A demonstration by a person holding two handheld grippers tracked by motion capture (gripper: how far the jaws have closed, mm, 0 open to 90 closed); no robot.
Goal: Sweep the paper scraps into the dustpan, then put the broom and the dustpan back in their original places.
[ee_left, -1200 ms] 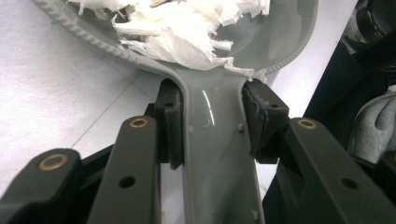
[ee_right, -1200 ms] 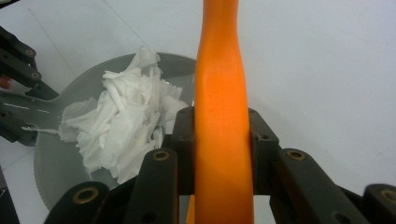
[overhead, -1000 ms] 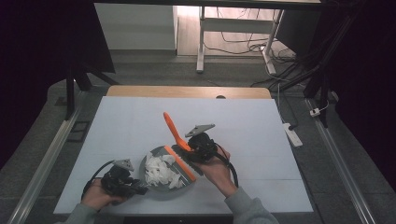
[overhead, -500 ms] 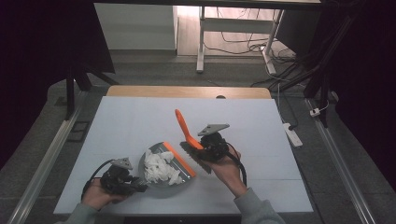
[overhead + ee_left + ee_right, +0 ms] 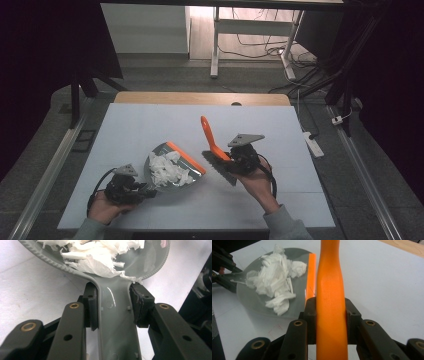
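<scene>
A grey dustpan (image 5: 192, 176) with an orange lip (image 5: 186, 157) lies on the white table, heaped with torn white paper (image 5: 167, 169). My left gripper (image 5: 146, 192) is shut on the dustpan's grey handle (image 5: 115, 322), at the front left. My right gripper (image 5: 231, 158) is shut on the orange handle (image 5: 329, 300) of a hand brush (image 5: 211, 137), whose dark bristles (image 5: 218, 167) rest on the table just right of the pan's lip. In the right gripper view the dustpan (image 5: 259, 302) and its paper (image 5: 275, 281) lie to the left of the brush handle.
The white tabletop (image 5: 150, 125) has a wooden strip (image 5: 200, 98) along its far edge. Metal rails (image 5: 50, 170) run along both sides. A power strip (image 5: 314, 142) lies on the floor at the right, and table legs and cables stand beyond.
My right gripper has carried the brush to the right, off the dustpan's lip and onto the table beside it. The left gripper and dustpan have stayed put.
</scene>
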